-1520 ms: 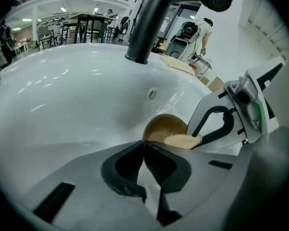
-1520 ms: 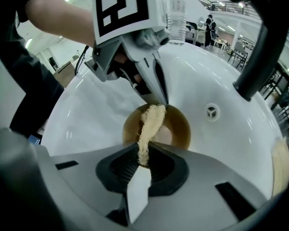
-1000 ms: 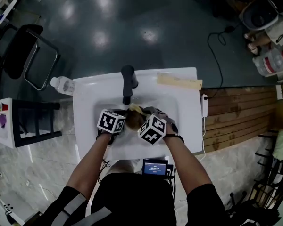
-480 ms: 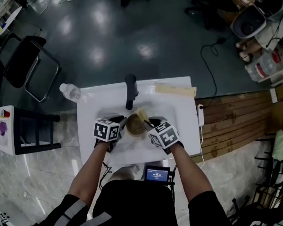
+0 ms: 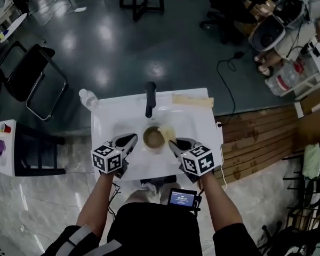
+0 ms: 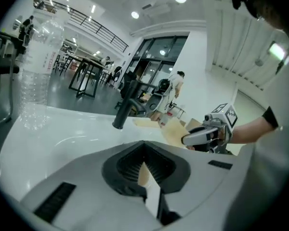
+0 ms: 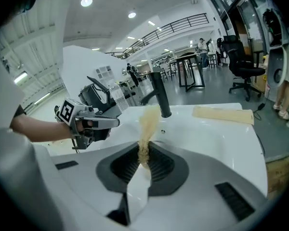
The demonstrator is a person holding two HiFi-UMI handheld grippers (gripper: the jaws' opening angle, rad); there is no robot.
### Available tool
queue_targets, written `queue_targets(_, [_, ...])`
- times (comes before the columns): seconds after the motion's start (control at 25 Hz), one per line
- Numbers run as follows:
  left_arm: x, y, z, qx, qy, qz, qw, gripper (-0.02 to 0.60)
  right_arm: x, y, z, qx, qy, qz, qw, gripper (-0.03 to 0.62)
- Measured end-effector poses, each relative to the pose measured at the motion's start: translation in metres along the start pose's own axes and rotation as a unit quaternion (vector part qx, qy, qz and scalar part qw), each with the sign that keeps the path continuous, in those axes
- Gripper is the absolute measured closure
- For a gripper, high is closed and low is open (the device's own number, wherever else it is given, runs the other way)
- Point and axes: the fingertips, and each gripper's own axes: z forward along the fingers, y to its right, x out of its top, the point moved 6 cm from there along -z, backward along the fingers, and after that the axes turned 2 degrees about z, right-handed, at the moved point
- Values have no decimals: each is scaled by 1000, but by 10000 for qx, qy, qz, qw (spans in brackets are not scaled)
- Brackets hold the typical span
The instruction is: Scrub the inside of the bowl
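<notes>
One bowl (image 5: 153, 137) sits upright in the hollow of the single white sink (image 5: 109, 117), just in front of the one black faucet (image 5: 150, 97), its brownish inside facing up. Two grippers flank it, each with one marker cube. The left gripper (image 5: 130, 140) hovers just left of the bowl, apart from it. Its jaws have just drawn together and press against each other with nothing gripped. Only a thin tan sliver shows at the seam in the left gripper view, and what it is cannot be made out. The right gripper (image 5: 174, 143) comes in from the bowl's right with its jaws pinched on one tan sponge (image 5: 167, 133), which sticks out past the pads. In the head view the sponge lies at the bowl's right edge; whether it touches the rim cannot be told. On the sink's far right corner lies one flat tan strip (image 5: 192, 100), well apart from the bowl. One clear plastic bottle (image 5: 88, 98) lies at the far left corner. One small lit screen (image 5: 182, 198) sits at the person's waist, below the sink's near edge.
</notes>
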Motion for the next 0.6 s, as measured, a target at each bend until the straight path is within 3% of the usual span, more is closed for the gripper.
queue_targets(0.24, [2, 51, -37, -693, 824, 76, 9942, 578, -13, -22, -45, 140, 323, -14, 9994, 554])
queue_targets(0.6, [-47, 145, -68, -657, 1046, 345, 9917, 578, -67, -42, -107, 301, 773, 18, 9966, 554])
